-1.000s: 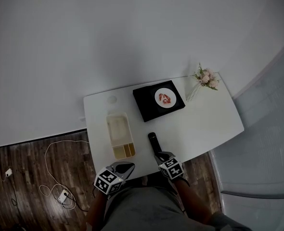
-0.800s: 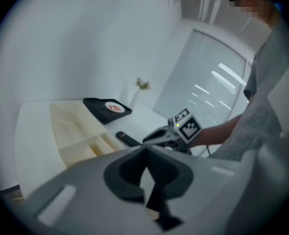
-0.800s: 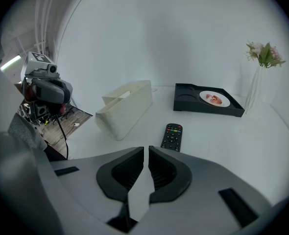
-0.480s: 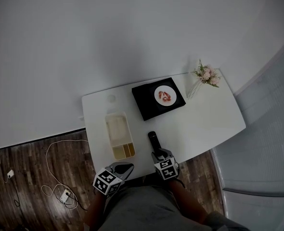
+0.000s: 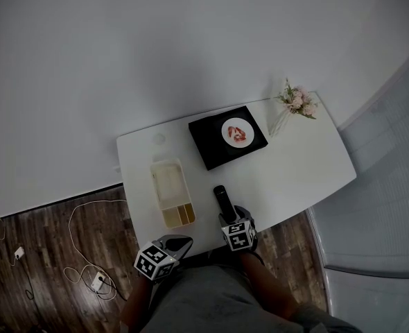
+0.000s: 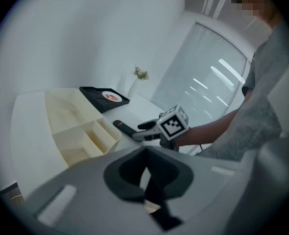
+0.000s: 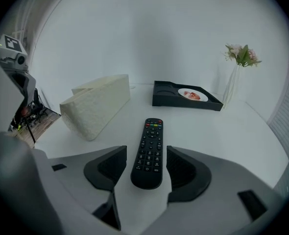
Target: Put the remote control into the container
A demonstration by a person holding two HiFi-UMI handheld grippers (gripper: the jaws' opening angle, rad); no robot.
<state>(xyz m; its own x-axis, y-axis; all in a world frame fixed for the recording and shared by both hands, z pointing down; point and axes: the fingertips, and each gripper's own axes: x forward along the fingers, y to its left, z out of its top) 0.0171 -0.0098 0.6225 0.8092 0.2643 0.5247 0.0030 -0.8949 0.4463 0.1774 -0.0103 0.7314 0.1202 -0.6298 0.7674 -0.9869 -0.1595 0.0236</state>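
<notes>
Right gripper (image 7: 145, 155) jaws, just opened, straddle one remote control (image 7: 152, 133) near one container (image 7: 95, 104); left gripper (image 6: 145, 173) closed.

Dim head view, soft even light; fisheye gripper views, dark corners, left one blurry
</notes>
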